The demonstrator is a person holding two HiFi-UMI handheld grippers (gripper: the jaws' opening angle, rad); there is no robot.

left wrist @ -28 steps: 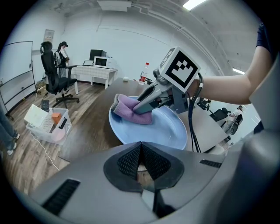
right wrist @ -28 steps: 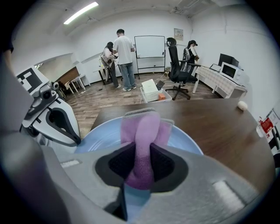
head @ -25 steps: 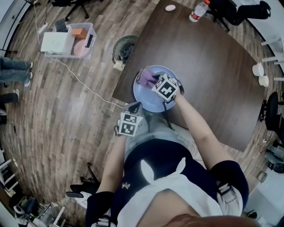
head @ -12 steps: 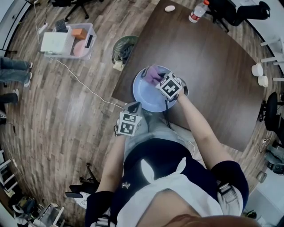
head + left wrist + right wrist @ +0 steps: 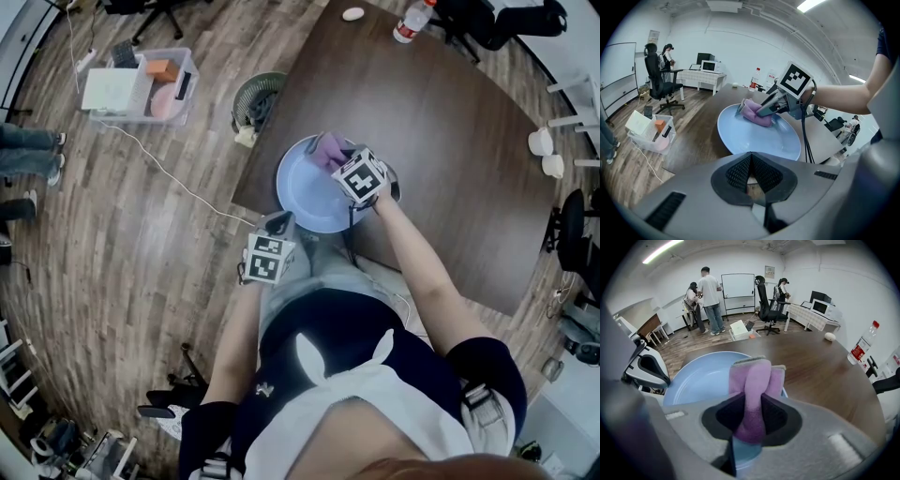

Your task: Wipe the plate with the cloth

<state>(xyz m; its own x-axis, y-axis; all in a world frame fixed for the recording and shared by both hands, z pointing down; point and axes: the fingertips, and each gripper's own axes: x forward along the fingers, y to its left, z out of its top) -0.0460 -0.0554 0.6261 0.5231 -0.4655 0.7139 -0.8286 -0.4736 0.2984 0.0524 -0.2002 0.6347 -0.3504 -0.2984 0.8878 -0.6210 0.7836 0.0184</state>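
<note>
Lying on the tabletop [image 5: 450, 131], the plate [image 5: 298, 199] bears the cloth [image 5: 330, 150] at its far rim, head view. Left gripper view: left hand-held gripper [image 5: 751, 157] closed, empty. Right gripper view: right hand-held gripper [image 5: 750, 414] pinches the cloth, jaws just eased slightly wider.

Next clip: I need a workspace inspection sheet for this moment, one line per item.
Surface: dark wood table.
Job's things: blue plate at the table's near corner; purple cloth on the plate's far side.
Clutter: bottle and a small pale object at the far edge.
Grippers: right gripper shut on the cloth; left gripper shut at the plate's near rim, and whether it pinches the rim cannot be told.
Cables: black cable hangs from the right gripper; white cable lies across the floor.
Surroundings: bin, storage box, people standing by a whiteboard.
</note>
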